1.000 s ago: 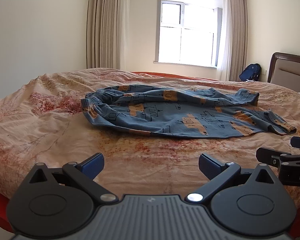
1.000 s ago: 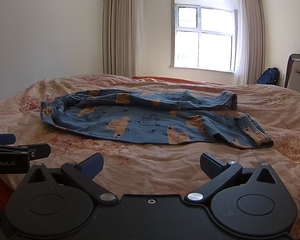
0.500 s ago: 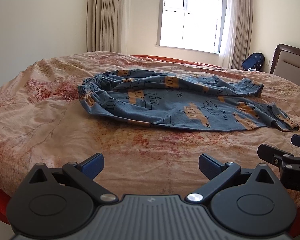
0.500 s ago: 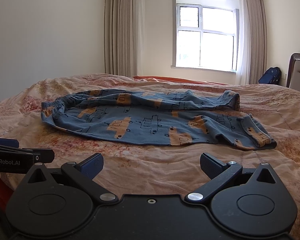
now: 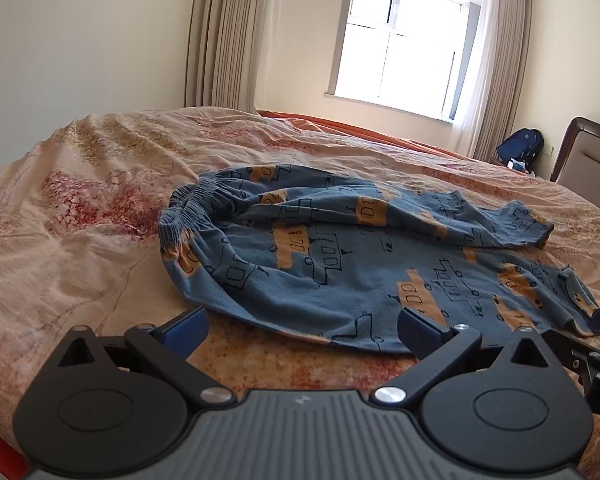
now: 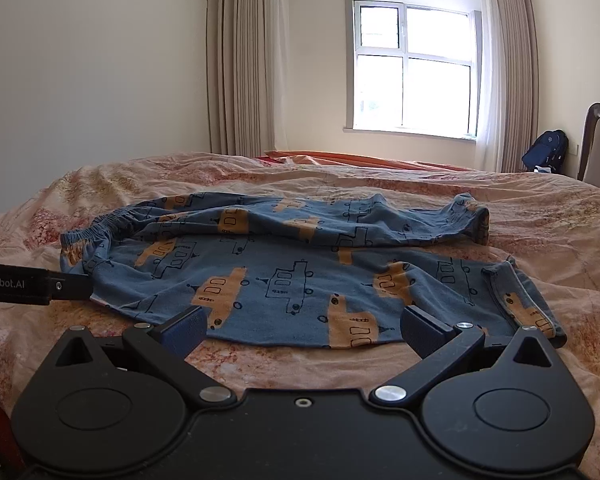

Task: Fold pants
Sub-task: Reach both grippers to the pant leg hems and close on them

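Observation:
Blue pants (image 5: pixel 340 256) with orange and black prints lie spread on the bed, waistband at the left, leg cuffs at the right. They also show in the right wrist view (image 6: pixel 284 276). My left gripper (image 5: pixel 302 326) is open and empty, its fingers just above the pants' near hem. My right gripper (image 6: pixel 302 326) is open and empty over the near hem, closer to the leg cuffs. The left gripper's finger (image 6: pixel 70 286) shows at the left edge of the right wrist view, near the waistband.
The pants lie on a peach and red patterned bedspread (image 5: pixel 80 240). A window with curtains (image 6: pixel 412 68) is behind. A dark headboard (image 5: pixel 588 160) and a blue backpack (image 5: pixel 520 148) stand at the far right.
Both grippers have moved forward toward the pants, which now fill more of each view. The left wrist view has tilted. Both grippers stay open.

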Motion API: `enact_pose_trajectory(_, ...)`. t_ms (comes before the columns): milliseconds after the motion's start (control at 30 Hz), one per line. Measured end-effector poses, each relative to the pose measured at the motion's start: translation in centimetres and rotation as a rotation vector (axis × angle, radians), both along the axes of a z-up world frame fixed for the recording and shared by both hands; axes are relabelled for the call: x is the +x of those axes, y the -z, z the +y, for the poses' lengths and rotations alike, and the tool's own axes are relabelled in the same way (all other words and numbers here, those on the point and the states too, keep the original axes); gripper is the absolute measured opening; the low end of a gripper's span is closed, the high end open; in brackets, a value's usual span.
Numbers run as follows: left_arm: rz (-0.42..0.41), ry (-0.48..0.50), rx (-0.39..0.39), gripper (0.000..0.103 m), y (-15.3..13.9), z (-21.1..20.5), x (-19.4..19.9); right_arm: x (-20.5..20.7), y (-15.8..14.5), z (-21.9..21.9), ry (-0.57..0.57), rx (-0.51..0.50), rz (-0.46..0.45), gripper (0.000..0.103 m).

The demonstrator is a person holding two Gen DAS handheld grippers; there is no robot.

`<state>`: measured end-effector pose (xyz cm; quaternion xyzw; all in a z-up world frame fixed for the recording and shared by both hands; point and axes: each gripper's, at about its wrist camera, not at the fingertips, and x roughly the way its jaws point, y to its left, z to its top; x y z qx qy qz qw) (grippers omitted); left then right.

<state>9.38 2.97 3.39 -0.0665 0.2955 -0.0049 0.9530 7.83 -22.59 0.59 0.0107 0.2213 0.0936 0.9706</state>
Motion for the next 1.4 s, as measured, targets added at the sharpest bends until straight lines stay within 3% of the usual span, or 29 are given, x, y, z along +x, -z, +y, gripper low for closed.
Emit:
enact_pose_trajectory(133, -0.011, 0.003, -0.042, 0.103, -0.4, 1.2, 2.1, 1.5, 0.2, -0.3, -0.038, 0.005, 0.015, 0.103)
enact_pose_trajectory(267, -0.033, 0.025, -0.159, 0.103, -0.7, 2.7, 4.2, 3.1, 0.3, -0.4, -0.058, 0.018, 0.013, 0.103)
enact_pose_trajectory(333, -0.040, 0.032, -0.167, 0.103, -1.1, 3.1, 5.4, 4.2, 0.1, -0.7, -0.067, 0.013, -0.012, 0.103)
enact_pose_trajectory(467, -0.091, 0.050, -0.092, 0.103, -2.5, 3.4, 8.1, 7.2, -0.9, -1.6, -0.115, 0.008, -0.057, 0.103)
enact_pose_trajectory(567, -0.108, 0.081, -0.029, 0.103, -3.9, 4.1, 11.1, 10.5, -1.9, -2.3, -0.159, -0.005, -0.035, 0.103)
enact_pose_trajectory(767, -0.012, 0.074, 0.178, 0.103, -4.5, 5.9, 19.9, 18.2, -4.0, -3.4, -0.380, -0.033, 0.060, 0.103)
enact_pose_trajectory(867, 0.001, 0.091, 0.255, 0.103, -3.8, 6.8, 23.7, 22.1, -4.9, -3.4, -0.449, -0.088, 0.055, 0.103)
enact_pose_trajectory(1167, 0.041, 0.319, 0.228, 0.103, -1.0, 7.0, 31.8, 34.6, -3.5, -1.6, -0.639, -0.174, 0.155, 0.103)
enact_pose_trajectory(1233, 0.058, 0.368, 0.240, 0.103, -0.2, 6.4, 33.0, 36.8, -2.9, -1.0, -0.694, -0.185, 0.183, 0.103)
enact_pose_trajectory(1400, 0.094, 0.463, 0.307, 0.103, 1.4, 4.9, 35.1, 41.5, -1.3, 0.4, -0.689, -0.238, 0.247, 0.103)
